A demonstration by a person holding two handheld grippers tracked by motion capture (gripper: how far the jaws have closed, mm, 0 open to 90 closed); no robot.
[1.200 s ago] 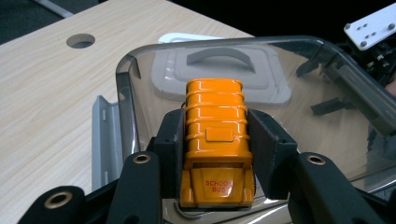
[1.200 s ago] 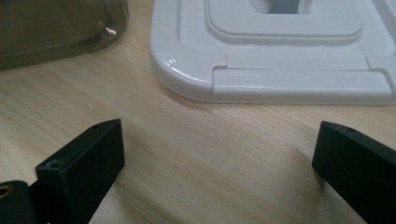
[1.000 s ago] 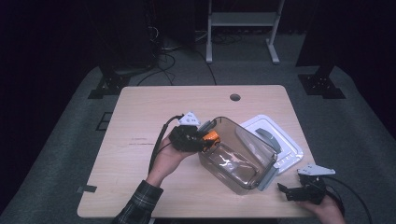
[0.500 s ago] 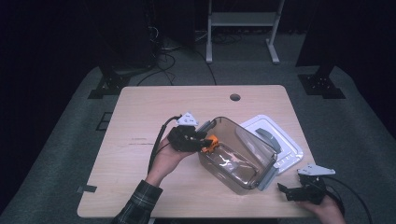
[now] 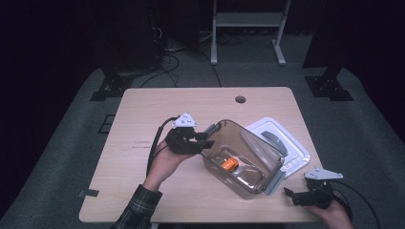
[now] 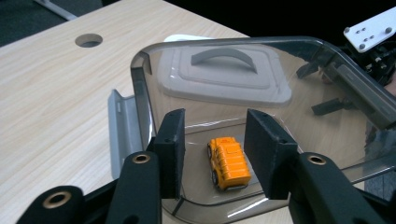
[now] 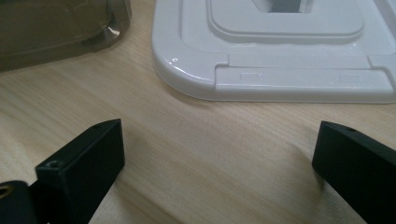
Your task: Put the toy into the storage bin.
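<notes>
One small orange toy truck (image 6: 228, 162) lies on the bottom of a smoky clear plastic container (image 5: 260, 148), roughly in the middle of its floor. The container stands open-topped near the centre of the tabletop (image 5: 153, 109), set at an angle to its edges, with a grey latch flap hanging at each end.

Right at the container's near-left rim sits the left gripper (image 5: 203, 138), held in the person's left hand (image 5: 165, 164). Its jaws stand apart over the rim with nothing pressed between them; from the left gripper view the truck shows in the gap, lower down and clear of both pads.

Just behind the container, touching or nearly touching its far side, lies the white lid (image 5: 293, 155), flat on the wood with its grey handle (image 5: 274, 140) up.

Further out, at the front right corner of the tabletop, the right gripper (image 5: 291, 193) rests low over bare wood, well apart from the container. Its jaws are spread wide and hold nothing, pointing toward the lid's edge.
</notes>
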